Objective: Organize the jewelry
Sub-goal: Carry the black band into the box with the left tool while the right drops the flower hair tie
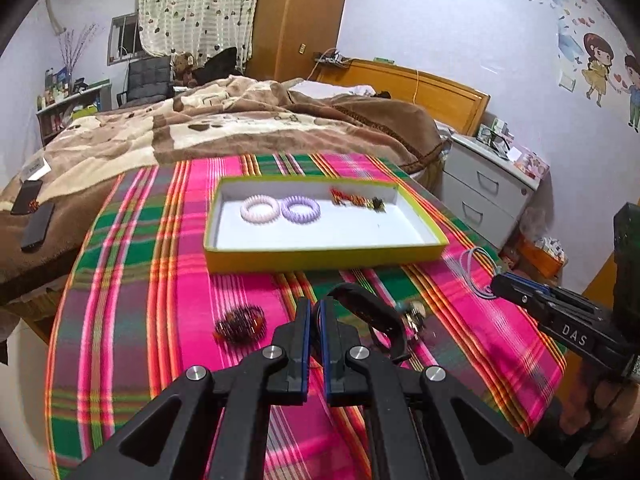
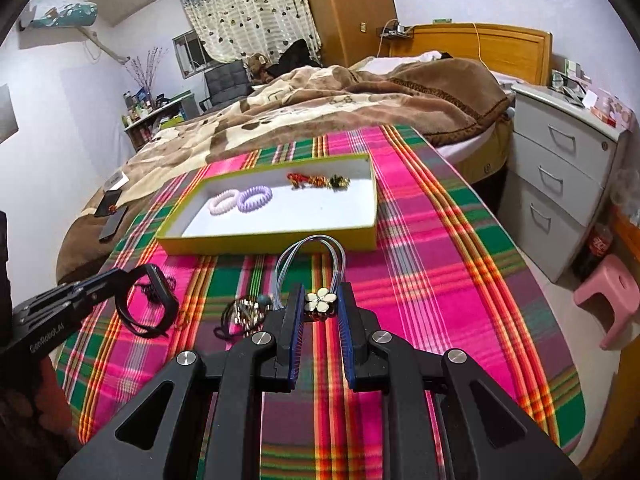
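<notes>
A yellow-rimmed tray on the plaid cloth holds a white coil hair tie, a purple coil hair tie and a red-gold beaded piece. My left gripper is shut on a black wristband, held just above the cloth. My right gripper is shut on a white flower charm with grey-blue cord loops.
A brown hair comb clip lies left of my left gripper. A small beaded cluster with a black band lies between the grippers. Bed behind the table; white drawer unit and pink stool at right.
</notes>
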